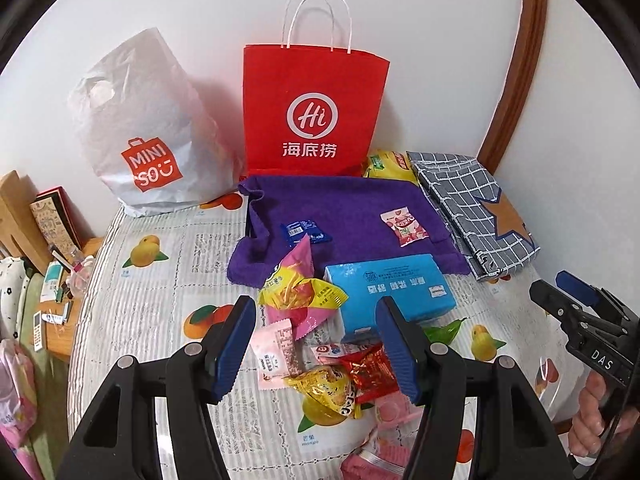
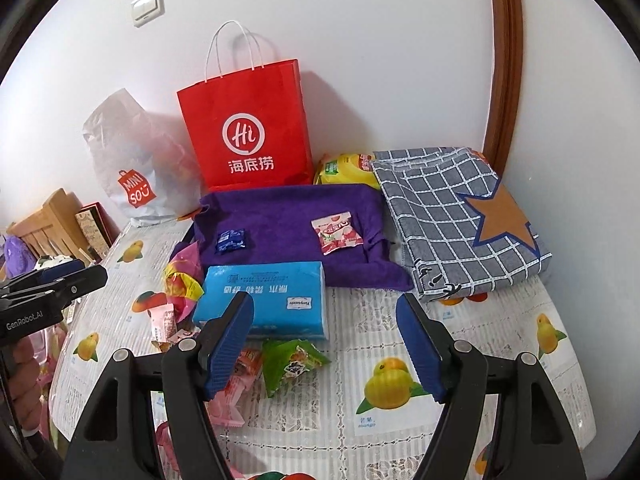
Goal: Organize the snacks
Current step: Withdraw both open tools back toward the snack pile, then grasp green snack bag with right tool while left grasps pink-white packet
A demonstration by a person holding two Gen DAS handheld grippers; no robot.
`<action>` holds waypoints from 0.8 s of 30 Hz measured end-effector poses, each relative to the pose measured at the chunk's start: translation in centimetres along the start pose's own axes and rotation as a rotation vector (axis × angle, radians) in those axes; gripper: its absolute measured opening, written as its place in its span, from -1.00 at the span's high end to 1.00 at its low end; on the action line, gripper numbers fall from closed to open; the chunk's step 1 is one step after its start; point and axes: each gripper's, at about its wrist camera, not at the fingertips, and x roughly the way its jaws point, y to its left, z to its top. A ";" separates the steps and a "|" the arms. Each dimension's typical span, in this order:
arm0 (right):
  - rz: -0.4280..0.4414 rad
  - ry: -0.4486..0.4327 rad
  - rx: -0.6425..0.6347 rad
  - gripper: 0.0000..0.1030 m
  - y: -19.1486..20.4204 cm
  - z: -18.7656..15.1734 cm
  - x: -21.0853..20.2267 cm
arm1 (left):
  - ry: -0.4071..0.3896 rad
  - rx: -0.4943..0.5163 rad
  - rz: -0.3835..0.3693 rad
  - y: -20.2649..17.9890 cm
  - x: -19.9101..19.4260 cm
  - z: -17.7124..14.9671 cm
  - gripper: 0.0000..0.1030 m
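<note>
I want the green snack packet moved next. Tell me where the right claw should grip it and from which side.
Grip the green snack packet across its puffed middle, coming straight down from above. It lies flat on the tablecloth, just ahead of the open right claw, with bare cloth on its right; the blue tissue pack crowds its far edge.

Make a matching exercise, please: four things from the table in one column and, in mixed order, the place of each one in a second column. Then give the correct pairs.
Things
1. red paper bag
2. small blue packet
3. blue tissue pack
4. green snack packet

Places
A. on the tablecloth, in front of the tissue pack
B. on the purple towel, left part
C. upright against the wall
D. at the towel's front edge

Pairs: 1-C, 2-B, 3-D, 4-A
</note>
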 end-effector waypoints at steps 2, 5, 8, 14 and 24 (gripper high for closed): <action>0.008 0.007 -0.003 -0.42 0.0 -0.4 0.3 | 0.003 -0.018 -0.013 0.4 0.1 -0.3 -0.17; 0.011 0.023 -0.011 -0.42 0.2 -1.0 0.9 | 0.012 -0.038 -0.004 1.1 0.5 -0.8 -0.17; 0.013 0.048 -0.021 -0.42 0.4 -1.9 2.0 | 0.035 -0.061 0.005 2.0 1.5 -1.5 -0.17; 0.034 0.136 -0.007 -0.43 0.5 -4.0 5.8 | 0.082 -0.088 0.030 3.7 3.7 -3.0 -0.17; 0.060 0.208 -0.034 -0.43 2.0 -5.7 10.5 | 0.131 -0.131 0.037 6.4 6.4 -4.1 -0.17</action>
